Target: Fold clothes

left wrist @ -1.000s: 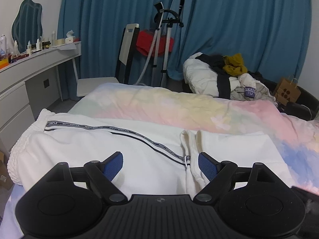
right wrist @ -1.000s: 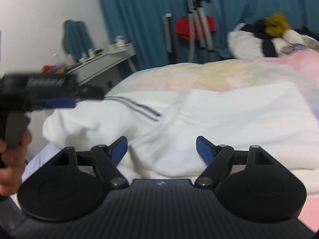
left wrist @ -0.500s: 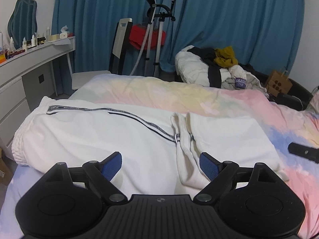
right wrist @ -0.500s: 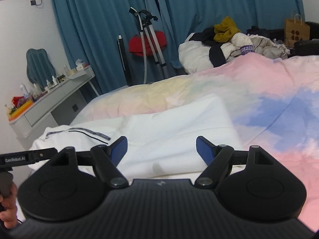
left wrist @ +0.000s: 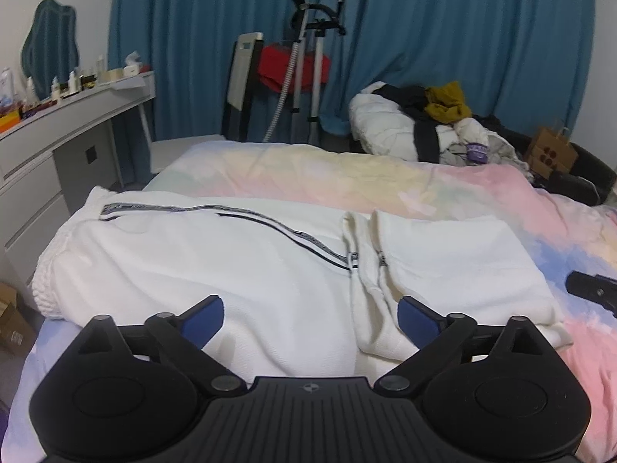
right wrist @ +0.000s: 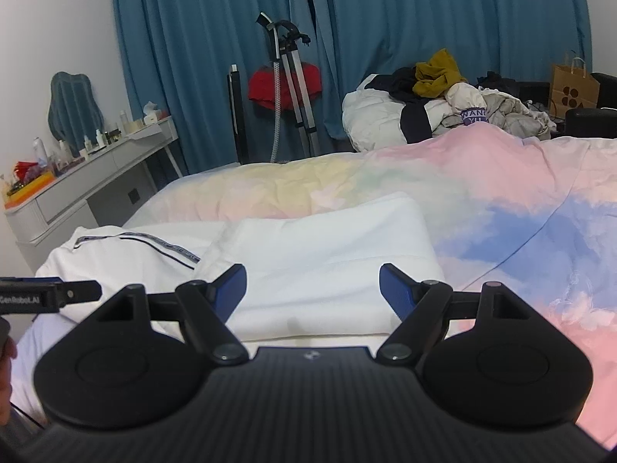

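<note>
A white hooded garment [left wrist: 239, 270] with a black striped trim lies spread across the near part of the bed, its hood or folded part to the right [right wrist: 331, 254]. My left gripper [left wrist: 310, 318] hovers open just above its near edge, holding nothing. My right gripper [right wrist: 312, 287] is open too, above the garment's right portion, with nothing between its blue pads [right wrist: 393, 283]. The tip of the right gripper shows at the right edge of the left wrist view; the left gripper shows at the left edge of the right wrist view.
The bed carries a pastel duvet [right wrist: 520, 208]. A heap of clothes [left wrist: 428, 127] sits beyond its far side, with a paper bag [right wrist: 572, 87]. A grey dresser [left wrist: 58, 146] stands on the left, a garment steamer [left wrist: 304, 65] and blue curtains behind.
Both grippers have drawn back and risen from the garment; the right one swung to the right and steadied. The garment lies still, and both stay open.
</note>
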### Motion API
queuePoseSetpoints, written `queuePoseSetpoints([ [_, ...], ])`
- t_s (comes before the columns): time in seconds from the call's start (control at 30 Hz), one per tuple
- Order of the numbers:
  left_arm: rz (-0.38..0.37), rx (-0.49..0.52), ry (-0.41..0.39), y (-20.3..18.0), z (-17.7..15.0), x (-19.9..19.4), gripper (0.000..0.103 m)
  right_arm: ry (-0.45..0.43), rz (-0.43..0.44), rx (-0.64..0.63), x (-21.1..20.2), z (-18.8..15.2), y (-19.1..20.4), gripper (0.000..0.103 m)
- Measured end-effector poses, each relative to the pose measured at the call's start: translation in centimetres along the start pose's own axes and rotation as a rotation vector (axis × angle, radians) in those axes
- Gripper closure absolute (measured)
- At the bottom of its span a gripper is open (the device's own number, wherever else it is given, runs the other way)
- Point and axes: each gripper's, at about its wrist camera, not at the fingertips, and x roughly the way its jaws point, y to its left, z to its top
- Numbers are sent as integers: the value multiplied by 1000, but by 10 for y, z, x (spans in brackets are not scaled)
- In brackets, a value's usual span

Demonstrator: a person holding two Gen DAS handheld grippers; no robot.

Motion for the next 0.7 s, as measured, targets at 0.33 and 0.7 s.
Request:
queuePoseSetpoints([
  [0.33,34,-301,102,54,10,11,3,1,-5,14,-2,1,-1,25],
  [0.7,5,-954,194,160,-29,28,4,27,-17,51,5,-4,-8,25],
])
